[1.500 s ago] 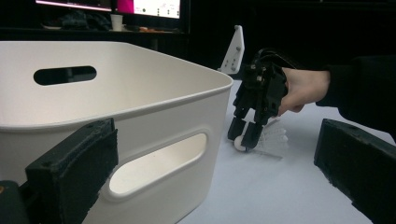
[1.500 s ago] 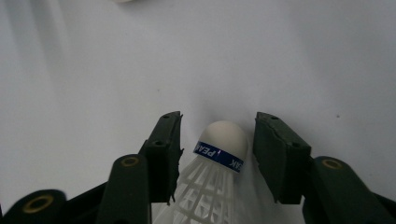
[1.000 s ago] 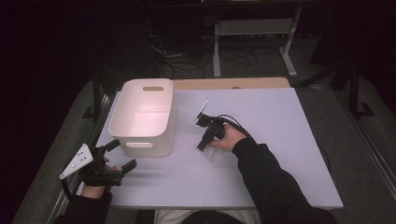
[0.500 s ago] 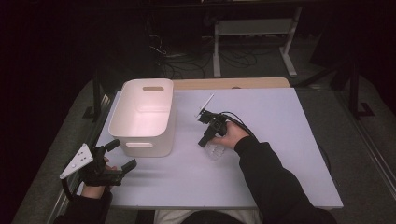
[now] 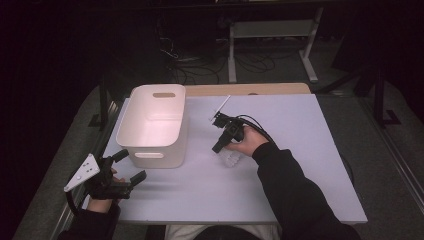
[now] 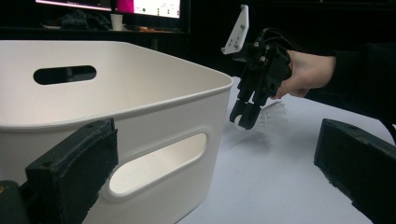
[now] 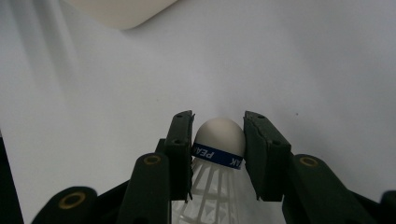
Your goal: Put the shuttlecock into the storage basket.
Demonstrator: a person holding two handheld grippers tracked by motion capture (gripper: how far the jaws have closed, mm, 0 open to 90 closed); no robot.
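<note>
While the cork head of the shuttlecock (image 7: 218,140) is pinched between the two black jaws of the right gripper (image 7: 218,135), its blue band is seen level with the pads and its white feather skirt trails back toward the gripper body. In the right gripper view the jaws are pressed flat on either side of the cork, so a firm hold is judged to be in place.

Compared with the high view of a second ago, little has changed: the right gripper (image 5: 226,137) has shifted only slightly, tilting a touch more downward toward seven o'clock, and the shuttlecock (image 5: 230,159) is now made out as a pale translucent shape just beneath the hand, touching or barely clear of the white table (image 5: 300,150). The grip has stayed the same throughout. It is therefore judged that the pick is settled and that the lift is only just beginning.

Outward from there, the white bin (image 5: 154,125) is found at about nine o'clock from the right gripper, near but apart, its inside bare. A transfer into it is judged the likely aim, calling for a rise over the rim before release.

At about seven o'clock of the table, the left gripper (image 5: 125,170) has been kept still, its jaws spread wide with nothing between them, pointed at the near wall of the bin (image 6: 140,121).
</note>
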